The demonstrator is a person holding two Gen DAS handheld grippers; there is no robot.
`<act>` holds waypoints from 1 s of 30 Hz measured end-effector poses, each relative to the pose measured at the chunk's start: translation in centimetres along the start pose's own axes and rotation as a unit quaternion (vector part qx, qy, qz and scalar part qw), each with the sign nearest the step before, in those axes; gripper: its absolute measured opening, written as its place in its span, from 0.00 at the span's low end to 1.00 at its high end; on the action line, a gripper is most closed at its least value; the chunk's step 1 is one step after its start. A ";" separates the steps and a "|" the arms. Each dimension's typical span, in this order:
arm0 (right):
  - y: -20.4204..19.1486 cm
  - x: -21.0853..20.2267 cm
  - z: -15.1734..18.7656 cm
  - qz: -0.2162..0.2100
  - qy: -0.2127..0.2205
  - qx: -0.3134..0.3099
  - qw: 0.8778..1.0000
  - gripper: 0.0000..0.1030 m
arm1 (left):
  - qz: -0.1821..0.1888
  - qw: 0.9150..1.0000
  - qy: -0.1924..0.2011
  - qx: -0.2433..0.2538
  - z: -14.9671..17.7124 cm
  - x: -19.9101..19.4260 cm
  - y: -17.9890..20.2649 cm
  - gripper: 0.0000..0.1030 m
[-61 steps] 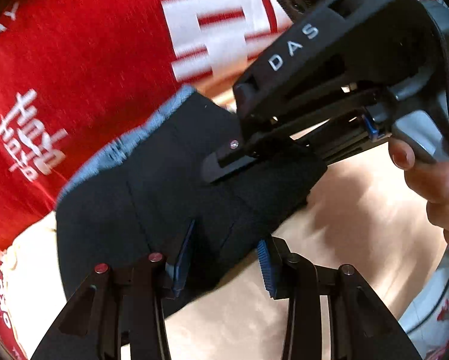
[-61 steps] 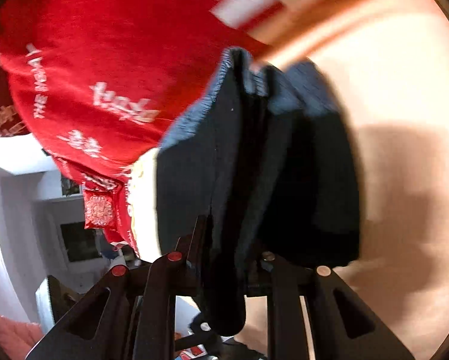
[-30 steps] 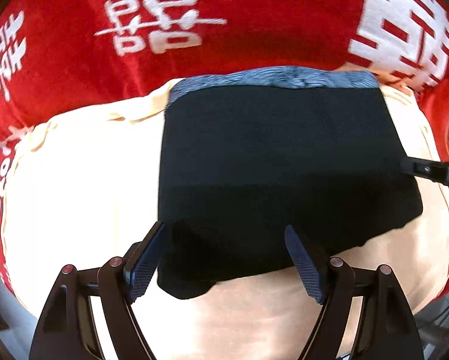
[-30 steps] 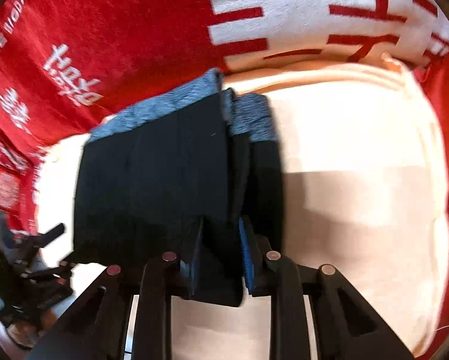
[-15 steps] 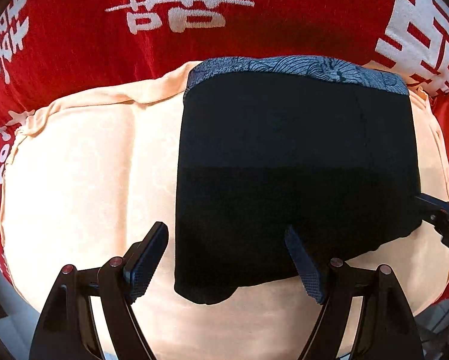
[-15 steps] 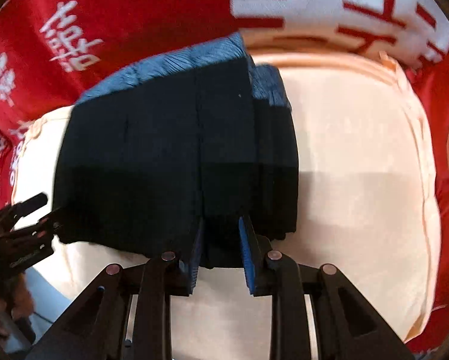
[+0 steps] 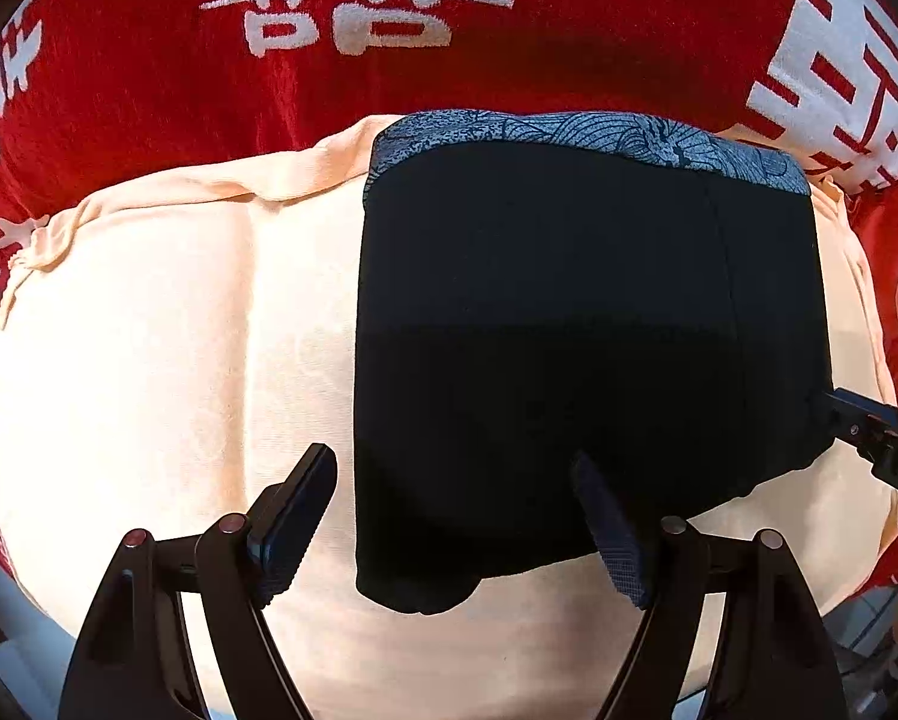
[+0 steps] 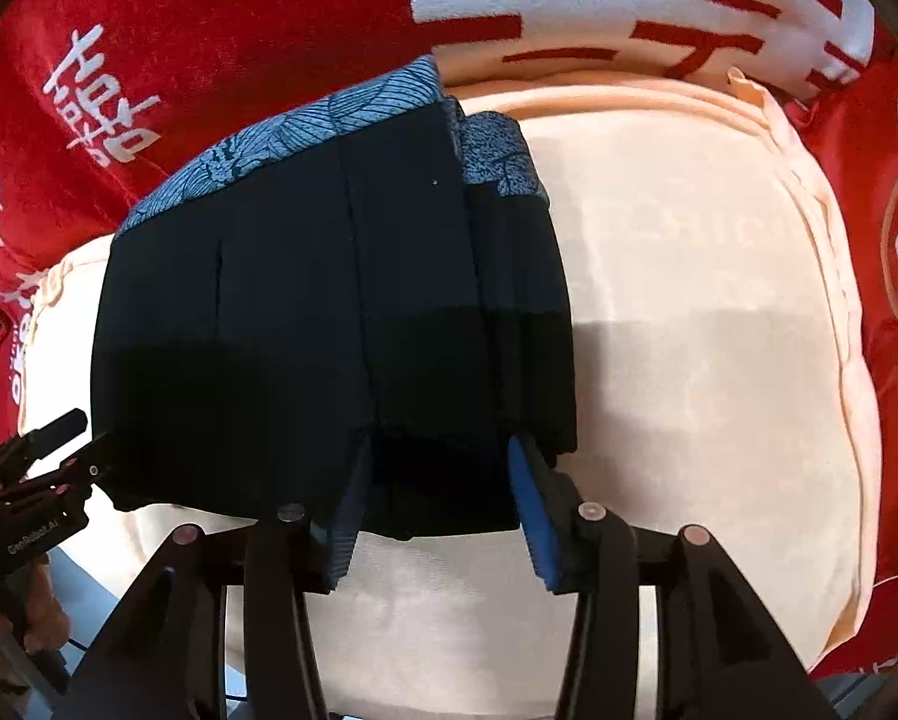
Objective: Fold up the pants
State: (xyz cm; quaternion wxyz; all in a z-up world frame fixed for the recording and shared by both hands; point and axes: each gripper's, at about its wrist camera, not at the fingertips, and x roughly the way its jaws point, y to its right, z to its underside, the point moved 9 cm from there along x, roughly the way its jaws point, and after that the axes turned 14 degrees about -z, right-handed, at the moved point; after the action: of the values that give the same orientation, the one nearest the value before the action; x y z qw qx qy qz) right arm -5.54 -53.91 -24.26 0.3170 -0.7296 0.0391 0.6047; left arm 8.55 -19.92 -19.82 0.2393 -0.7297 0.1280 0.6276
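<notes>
Black pants point(image 7: 569, 330) with a blue patterned waistband point(image 7: 569, 132) lie folded flat on a peach cushion point(image 7: 149, 330). My left gripper point(image 7: 455, 498) hovers open over their near left corner, with the cloth between its fingers but not pressed. In the right wrist view the pants point(image 8: 299, 330) show stacked layers at their right side. My right gripper point(image 8: 440, 462) is opening; the near edge of the fold lies between its blue pads, which no longer pinch it. Its tip shows at the pants' right edge in the left wrist view point(image 7: 869, 438).
A red blanket point(image 7: 149, 60) with white characters lies under and behind the cushion point(image 8: 719, 330). The cushion's right half is bare. The left gripper's body point(image 8: 35, 480) and a hand point(image 8: 29, 618) show at the lower left of the right wrist view.
The right jaws have spread and let go of the fold they pinched. The pants have settled flat. In the left wrist view the pants have slid to the right and drawn nearer.
</notes>
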 end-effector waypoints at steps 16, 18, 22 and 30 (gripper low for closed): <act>0.9 1.2 -0.1 -0.023 -0.004 0.030 0.999 0.63 | 0.014 1.000 0.006 -0.010 -1.4 -0.4 -2.2 1.00; 1.8 0.3 0.0 -0.028 -0.005 0.032 0.999 0.65 | 0.016 1.000 -0.002 -0.015 -1.6 0.0 -2.5 1.00; 2.5 -0.3 0.1 -0.048 -0.003 0.040 0.998 0.68 | 0.012 1.000 -0.012 -0.015 -1.8 0.7 -3.0 1.00; 4.9 -1.6 0.2 -0.052 -0.001 0.056 0.997 0.68 | 0.028 0.998 -0.034 -0.036 -1.8 2.2 -3.6 1.00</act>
State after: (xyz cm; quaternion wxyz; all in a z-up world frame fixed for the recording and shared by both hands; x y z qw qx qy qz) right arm -8.25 -58.26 -24.85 0.3888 -0.7109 0.0343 0.5851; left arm 12.18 -17.53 -21.09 0.1994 -0.7120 0.1175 0.6629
